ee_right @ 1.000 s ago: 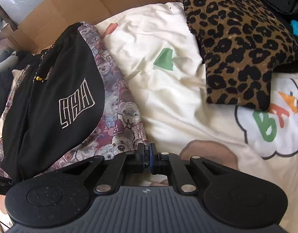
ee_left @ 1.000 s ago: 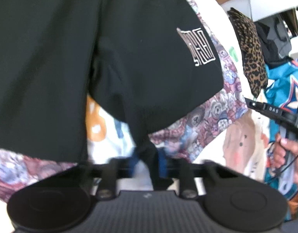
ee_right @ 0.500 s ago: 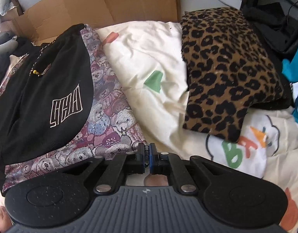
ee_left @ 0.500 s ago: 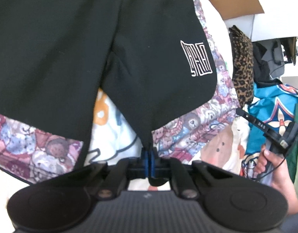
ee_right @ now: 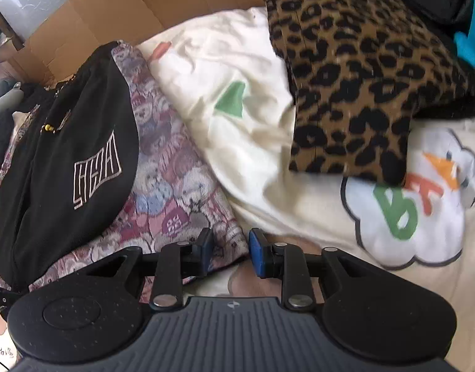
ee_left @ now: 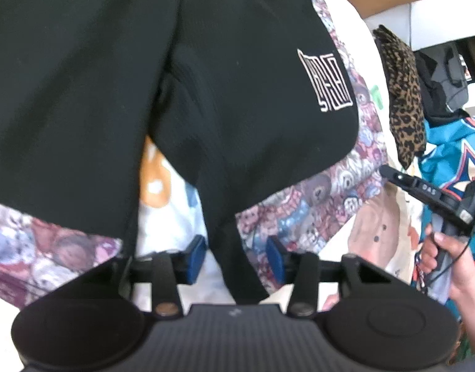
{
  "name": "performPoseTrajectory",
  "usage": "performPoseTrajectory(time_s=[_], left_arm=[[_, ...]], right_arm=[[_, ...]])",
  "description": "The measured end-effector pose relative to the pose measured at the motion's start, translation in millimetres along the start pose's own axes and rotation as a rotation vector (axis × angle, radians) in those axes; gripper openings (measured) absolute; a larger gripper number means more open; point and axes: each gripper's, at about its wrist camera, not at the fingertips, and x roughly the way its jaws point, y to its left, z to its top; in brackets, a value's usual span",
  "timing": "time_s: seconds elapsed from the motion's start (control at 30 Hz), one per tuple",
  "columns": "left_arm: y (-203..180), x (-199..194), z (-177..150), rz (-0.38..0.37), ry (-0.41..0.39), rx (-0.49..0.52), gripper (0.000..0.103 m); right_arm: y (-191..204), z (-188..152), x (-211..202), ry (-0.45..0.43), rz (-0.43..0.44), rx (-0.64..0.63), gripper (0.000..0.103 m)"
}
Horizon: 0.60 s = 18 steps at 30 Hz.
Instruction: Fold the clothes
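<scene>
Black shorts (ee_left: 237,93) with a white outlined logo lie spread on a bear-patterned cloth (ee_left: 314,198). My left gripper (ee_left: 235,259) hovers over their near edge with its jaws opening. A black corner of the shorts hangs loose between the blue pads (ee_left: 195,259), which do not press on it. In the right wrist view the shorts (ee_right: 60,161) lie at the left on the bear cloth (ee_right: 175,192). My right gripper (ee_right: 231,252) is over that cloth's near corner, its jaws opening around nothing. The left view shows the right gripper (ee_left: 423,192) in a hand (ee_left: 448,254).
A cream bed sheet (ee_right: 243,62) with cartoon prints covers the surface. A leopard-print cushion (ee_right: 355,77) lies at the right, with dark clothes behind it. Flattened cardboard (ee_right: 129,9) stands along the far edge. A teal garment (ee_left: 448,155) lies beyond the hand.
The left jaws were shut on the shorts' black corner and now stand apart, leaving the cloth loose between them. The right jaws, shut before, have also parted.
</scene>
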Motion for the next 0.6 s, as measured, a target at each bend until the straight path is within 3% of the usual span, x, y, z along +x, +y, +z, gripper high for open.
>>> performPoseTrajectory(time_s=[0.13, 0.17, 0.2, 0.23, 0.37, 0.6], left_arm=[[1, 5, -6, -0.036, -0.001, 0.001, 0.038], [1, 6, -7, -0.061, 0.007, -0.005, 0.017], [2, 8, -9, -0.085, 0.023, -0.011, 0.007], [0, 10, -10, -0.104, 0.039, -0.011, 0.007], [-8, 5, -15, -0.181, 0.052, 0.023, 0.003], [-13, -23, -6, -0.319, 0.044, 0.044, 0.002]], right_arm=[[-5, -3, 3, -0.018, 0.028, 0.028, 0.034], [-6, -2, 3, -0.02, 0.038, 0.031, 0.03], [-7, -1, 3, -0.02, 0.047, 0.033, 0.018], [-7, 0, 3, -0.017, 0.051, 0.031, 0.002], [-3, 8, -6, -0.015, 0.024, -0.015, 0.002], [10, 35, -49, -0.097, -0.054, -0.048, 0.002]])
